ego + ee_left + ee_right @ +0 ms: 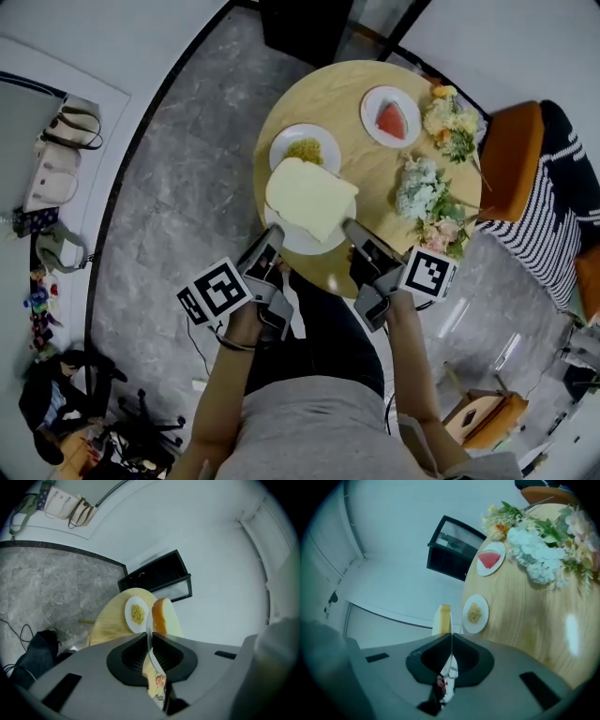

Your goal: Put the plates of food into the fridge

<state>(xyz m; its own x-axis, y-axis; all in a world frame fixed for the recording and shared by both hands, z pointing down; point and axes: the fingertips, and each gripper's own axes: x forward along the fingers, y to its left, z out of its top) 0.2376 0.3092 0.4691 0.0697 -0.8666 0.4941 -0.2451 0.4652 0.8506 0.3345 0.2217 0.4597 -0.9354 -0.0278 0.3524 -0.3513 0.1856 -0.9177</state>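
Two-sided hold on bread plate (295,242) at near edge of table (375,173): left gripper (270,239) pinched tight on left rim, right gripper (356,230) pinched tight on right rim. Equally near, one each side. Probably fridge (305,28) dead ahead, beyond far edge; carry forward evenly.

Three white plates show: the bread plate (298,242) with one thick bread slice (309,197), the yellow-food plate (305,150) and the red-slice plate (391,117). One round bench (375,183) carries two flower bunches, the yellow bunch (450,117) and the pale bunch (427,202). There are two grippers: the left gripper (270,246) and the right gripper (356,234).
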